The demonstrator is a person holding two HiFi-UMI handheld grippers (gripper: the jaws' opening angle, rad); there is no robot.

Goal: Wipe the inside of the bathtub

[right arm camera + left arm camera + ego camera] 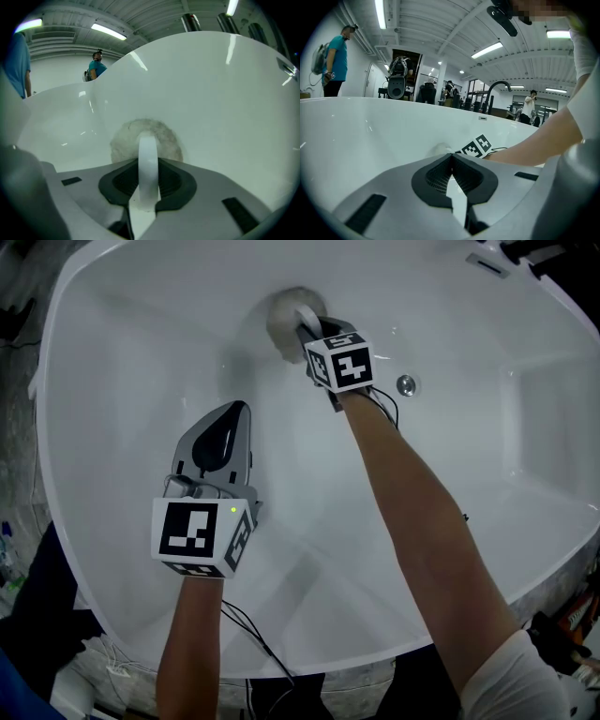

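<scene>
A white bathtub [122, 352] fills the head view. Against its far inner wall lies a round grey-white scrub pad [287, 317] with a white handle [148, 161]. My right gripper [314, 334] is shut on that handle, and the pad [146, 139] presses on the tub wall just beyond the jaws. My left gripper [225, 432] hovers over the tub floor nearer the front, jaws shut with nothing between them [451, 161]. The right gripper's marker cube [476, 146] and forearm show in the left gripper view.
A chrome drain fitting [406, 384] sits on the tub wall right of the right gripper. A faucet [497, 86] rises behind the far rim. The tub's front rim [309, 667] lies below both arms. People stand in the hall behind [333, 56].
</scene>
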